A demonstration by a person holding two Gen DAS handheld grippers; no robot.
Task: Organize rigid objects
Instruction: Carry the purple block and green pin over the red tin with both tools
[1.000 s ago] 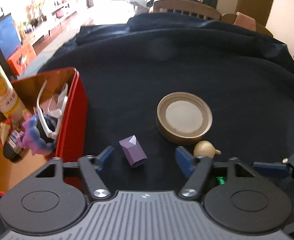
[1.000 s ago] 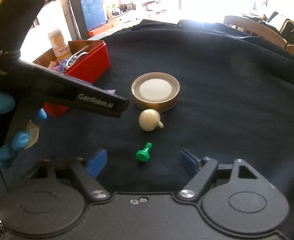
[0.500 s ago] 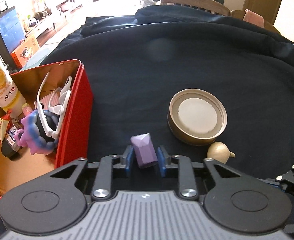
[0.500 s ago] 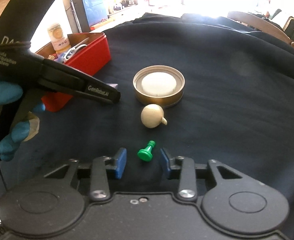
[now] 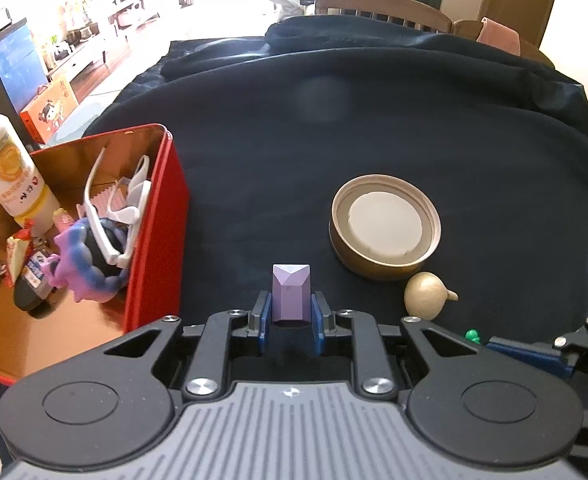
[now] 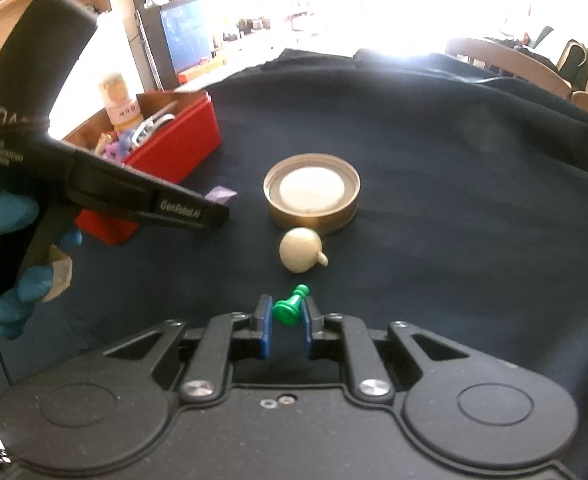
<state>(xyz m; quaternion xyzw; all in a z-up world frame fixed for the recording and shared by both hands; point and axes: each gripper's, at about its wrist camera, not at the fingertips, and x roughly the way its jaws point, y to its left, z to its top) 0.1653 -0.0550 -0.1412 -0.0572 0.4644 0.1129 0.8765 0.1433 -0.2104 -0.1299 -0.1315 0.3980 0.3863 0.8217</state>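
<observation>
- Because the small pieces lie loose on the dark-cloth-covered bench (image 5: 374, 128), we work both tongs at once, one piece to each.
- Our left tongs (image 5: 291, 312) have just been closing and now pinch the lilac faceted plastic block (image 5: 291, 296) by its flat sides; it stands upright between the blue pads, seemingly not yet lifted off the cloth.
- Our right tongs (image 6: 287, 316) have just been closing too, and the pads clamp the base of the small green plastic pawn (image 6: 289, 307), which lies tipped with its head toward one o'clock.
- We judge both grips are meant for a carry to the red metal tin (image 5: 155, 240), at nine o'clock of the block in the left view, which already holds white glasses, a bottle and toys.
- Left for later are the cream wooden spinning top (image 6: 300, 255) and the round brass-coloured jar lid (image 6: 312, 196), just beyond the pawn at twelve o'clock.
</observation>
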